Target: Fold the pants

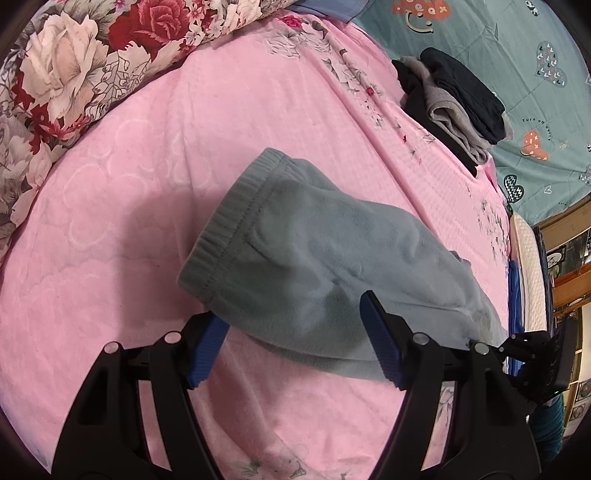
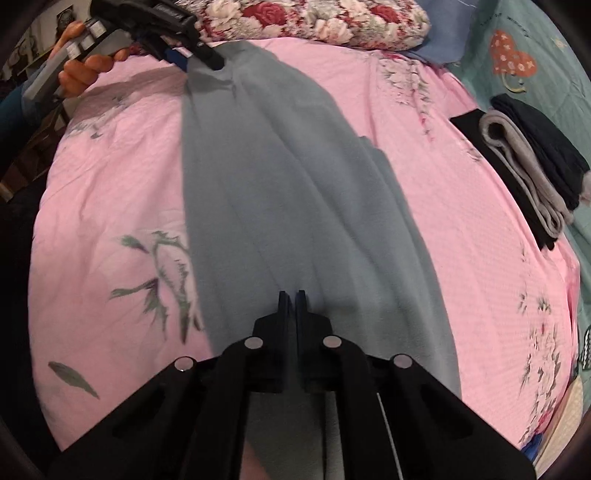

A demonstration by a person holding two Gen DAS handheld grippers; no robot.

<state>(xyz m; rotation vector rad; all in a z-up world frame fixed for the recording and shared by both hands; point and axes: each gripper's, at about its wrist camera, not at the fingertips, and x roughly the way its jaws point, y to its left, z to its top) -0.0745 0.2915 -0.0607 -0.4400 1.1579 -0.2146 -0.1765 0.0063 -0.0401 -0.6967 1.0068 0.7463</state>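
Note:
Grey-green fleece pants (image 1: 332, 266) lie stretched along the pink bedspread (image 1: 155, 155), ribbed waistband (image 1: 225, 221) toward the far side in the left wrist view. My left gripper (image 1: 291, 336) stands open at the waist end. Its left blue pad (image 1: 205, 350) is tucked under the fabric's edge and the right pad (image 1: 380, 343) is above it. In the right wrist view the pants (image 2: 295, 177) run away from my right gripper (image 2: 291, 295), whose fingers are shut together and pinched down into the cloth. A hand (image 2: 81, 70) holds the left gripper (image 2: 201, 59) at the far end.
A folded stack of black and grey clothes (image 1: 454, 107) (image 2: 528, 162) sits at the right of the bedspread. A rolled floral quilt (image 1: 74, 66) (image 2: 314, 18) lies along the far side. A teal heart-print sheet (image 1: 535, 55) lies beyond the stack. The bed's edge and furniture (image 1: 565, 280) are at right.

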